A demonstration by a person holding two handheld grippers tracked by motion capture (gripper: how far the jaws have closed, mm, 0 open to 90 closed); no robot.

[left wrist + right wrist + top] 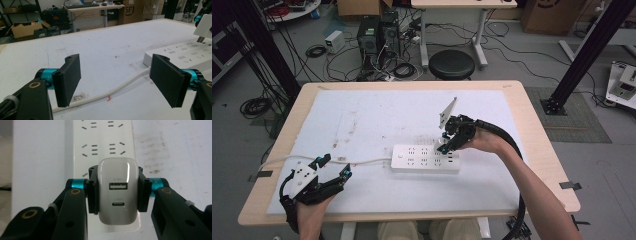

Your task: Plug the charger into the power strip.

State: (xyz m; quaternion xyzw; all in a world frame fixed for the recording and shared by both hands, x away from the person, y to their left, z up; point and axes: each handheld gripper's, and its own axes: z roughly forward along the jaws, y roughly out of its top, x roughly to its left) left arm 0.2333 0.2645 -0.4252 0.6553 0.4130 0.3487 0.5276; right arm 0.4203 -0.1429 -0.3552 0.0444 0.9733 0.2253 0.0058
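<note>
White power strip [425,158] sits a bit right of the middle of the table [532,125], closer to the near edge, its cord [362,162] running off toward the left edge. From the high view, the right gripper [447,144] is tipped down right over the strip's right end, and the left gripper [332,167] rests by the near left corner.

Left gripper view: jaws spread wide with nothing between them, the cord [120,87] on the mat just past them.

Right gripper view: jaws clamped on both sides of a white USB charger [118,190], 2 ports facing the camera, right above the strip's [102,140] sockets. Can't tell if the prongs are in yet.
</note>
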